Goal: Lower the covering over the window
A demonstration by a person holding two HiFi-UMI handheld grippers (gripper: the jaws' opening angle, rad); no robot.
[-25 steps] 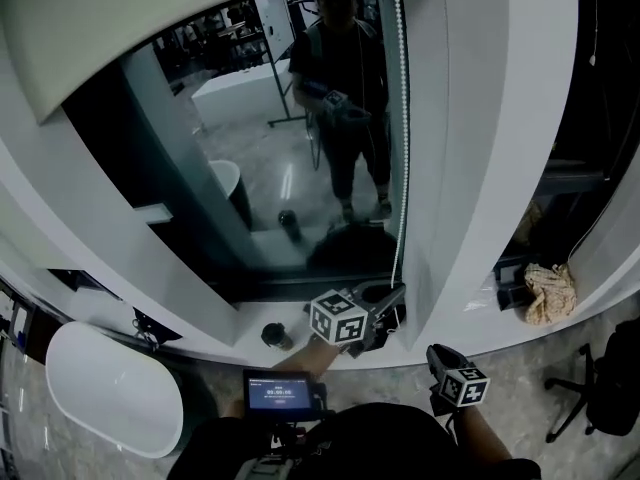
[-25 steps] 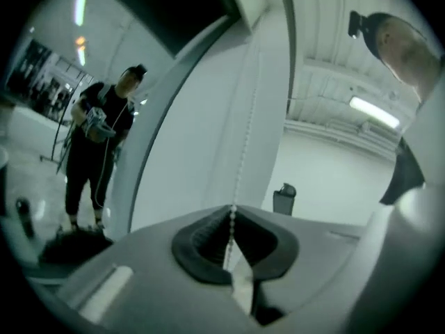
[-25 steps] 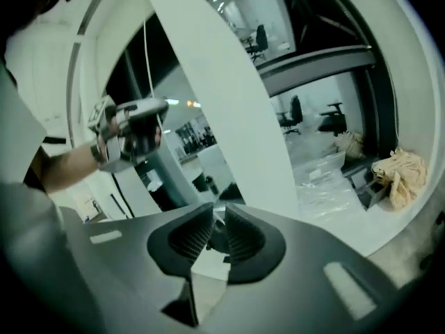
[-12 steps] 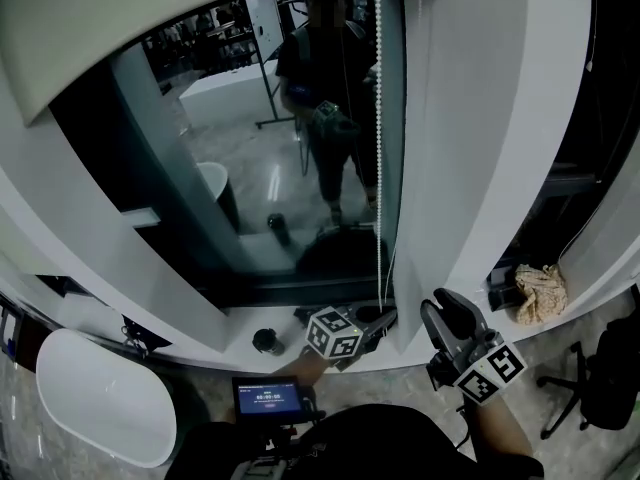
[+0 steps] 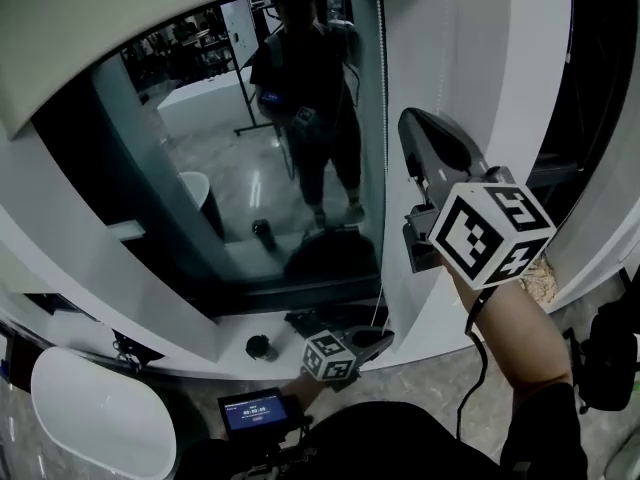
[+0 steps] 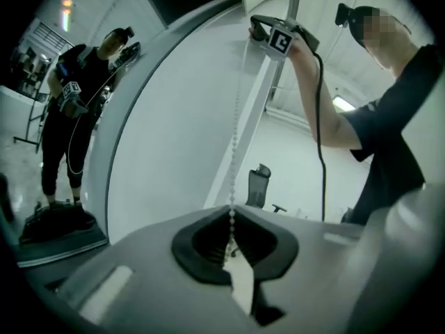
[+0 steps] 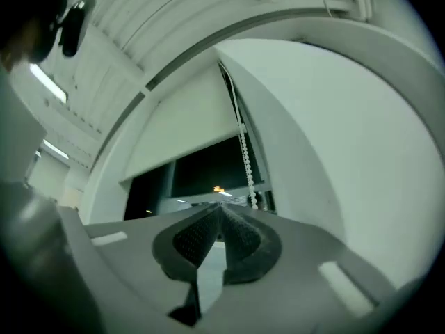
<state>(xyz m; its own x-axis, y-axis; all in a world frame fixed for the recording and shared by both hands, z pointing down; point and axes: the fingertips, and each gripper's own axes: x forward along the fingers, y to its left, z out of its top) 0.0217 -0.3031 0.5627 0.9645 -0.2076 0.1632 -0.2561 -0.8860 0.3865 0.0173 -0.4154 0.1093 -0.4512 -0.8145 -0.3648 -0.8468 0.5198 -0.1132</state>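
An off-white roller blind [image 5: 150, 28] is rolled high over the dark window [image 5: 200, 168]. Its white bead chain [image 5: 383, 168] hangs down the window's right side. Low at the sill, my left gripper [image 5: 382, 336] is shut on the chain, which runs straight up out of its pads [image 6: 231, 218]. My right gripper [image 5: 418, 133] is raised high beside the chain, to its right. In the right gripper view its jaws [image 7: 220, 211] are shut with nothing seen between them. The chain [image 7: 245, 155] passes just right of the tips, behind one finger. The blind [image 7: 188, 131] shows above.
The glass reflects a person [image 5: 310, 118] holding grippers. A small dark cup [image 5: 260, 346] stands on the white sill [image 5: 230, 333]. A white tub [image 5: 90, 418] sits lower left. A crumpled cloth [image 5: 545, 278] and a chair [image 5: 615, 358] are at the right.
My right gripper has risen from beside my waist to high beside the chain, and its jaws went from open to shut. The left gripper has sunk a little, still holding the chain.
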